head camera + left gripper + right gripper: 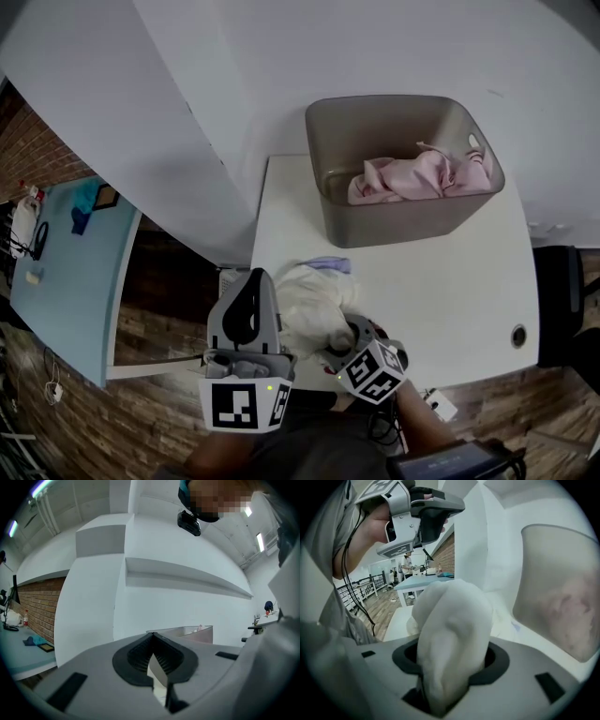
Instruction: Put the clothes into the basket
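Observation:
A white garment (309, 300) lies bunched near the front left of the white table (450, 281), with a lavender piece (328, 265) at its far side. My right gripper (339, 345) is shut on a fold of it; in the right gripper view the white garment (454, 620) fills the space between the jaws of the right gripper (452, 660). The grey basket (323, 178) stands at the table's far side and holds pink clothes (422, 176). My left gripper (251, 281) hovers left of the garment, shut and empty (152, 637). Beyond it shows the basket (183, 632).
A light blue table (66, 272) with small items stands at the left across a gap of wood floor. A white wall rises behind the basket. A black chair (558, 300) sits at the right. A cable hole (518, 335) marks the table's right front.

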{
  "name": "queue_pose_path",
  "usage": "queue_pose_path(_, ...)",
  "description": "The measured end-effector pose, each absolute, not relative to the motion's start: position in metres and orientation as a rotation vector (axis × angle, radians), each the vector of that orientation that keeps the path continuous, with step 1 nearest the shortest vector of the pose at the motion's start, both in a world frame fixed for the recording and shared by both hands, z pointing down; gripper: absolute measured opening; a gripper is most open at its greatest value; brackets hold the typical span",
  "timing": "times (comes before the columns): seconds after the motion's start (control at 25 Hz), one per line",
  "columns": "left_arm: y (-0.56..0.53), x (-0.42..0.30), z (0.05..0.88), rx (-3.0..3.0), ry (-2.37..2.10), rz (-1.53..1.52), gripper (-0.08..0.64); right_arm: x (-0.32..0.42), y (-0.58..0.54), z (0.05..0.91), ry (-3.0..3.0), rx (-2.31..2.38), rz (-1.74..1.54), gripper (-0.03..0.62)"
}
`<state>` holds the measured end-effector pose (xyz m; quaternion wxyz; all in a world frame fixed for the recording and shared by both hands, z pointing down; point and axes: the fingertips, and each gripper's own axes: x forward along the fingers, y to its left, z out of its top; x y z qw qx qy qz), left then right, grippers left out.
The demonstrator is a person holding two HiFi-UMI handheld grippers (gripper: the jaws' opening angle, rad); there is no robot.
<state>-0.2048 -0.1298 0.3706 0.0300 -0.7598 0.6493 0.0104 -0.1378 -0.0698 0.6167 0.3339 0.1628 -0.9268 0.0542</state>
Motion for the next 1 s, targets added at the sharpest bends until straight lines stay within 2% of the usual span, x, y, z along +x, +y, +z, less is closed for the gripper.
queue_pose_path(0.08,-0.128,-0.206,0.365,-2.349,2.002,0.03,0.009,-0.136,-0.072,0.61,-2.425,0.49,0.144,0.202)
queue_pose_path(0.16,-0.127,-0.208,0.357,-2.349,1.998,0.035,0.009,-0.133,-0.075,0.596,-2.462,0.555,0.161,0.179)
queue_pose_path(0.68,-0.127,-0.189,0.285,-2.371,1.884,0.116,0.009,-0.1,-0.114,0.426,-2.66,0.908,0.063,0.17)
queue_pose_path(1.0,-0.147,-0.162,0.25,-2.401,1.736,0.207,0.009,-0.063,-0.15,0.353,-2.68,1.127,-0.024,0.17)
